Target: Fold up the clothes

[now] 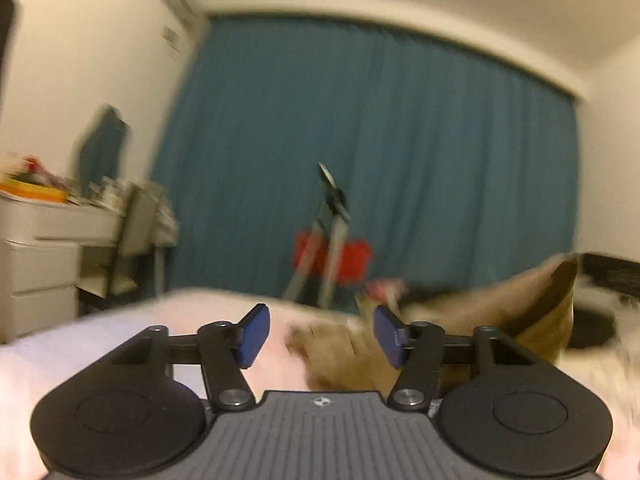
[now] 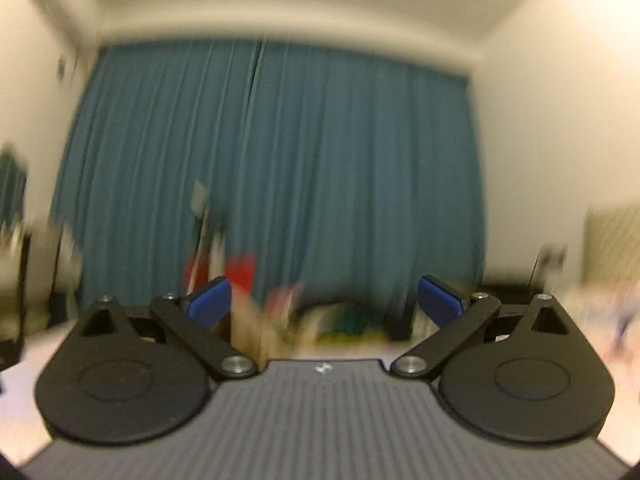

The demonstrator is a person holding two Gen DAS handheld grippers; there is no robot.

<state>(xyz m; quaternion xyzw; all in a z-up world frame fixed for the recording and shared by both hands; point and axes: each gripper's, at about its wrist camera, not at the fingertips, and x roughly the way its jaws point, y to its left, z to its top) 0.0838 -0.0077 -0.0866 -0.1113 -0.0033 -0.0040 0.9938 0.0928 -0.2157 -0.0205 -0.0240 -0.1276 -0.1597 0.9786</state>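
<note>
Left wrist: tan garment beyond spread jaws

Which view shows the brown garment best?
The left wrist view: the brown garment lies rumpled on the bed ahead of the open fingers. The right wrist view gives only a tan blur behind its fingers.

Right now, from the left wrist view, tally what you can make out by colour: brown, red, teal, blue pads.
Brown: 1, the garment on the bed
Red: 1, the box behind the tripod
Teal: 1, the curtain
Blue: 2, the pads of the left gripper, which is open and empty
Total: 5
Blur hides anything smaller.
</note>
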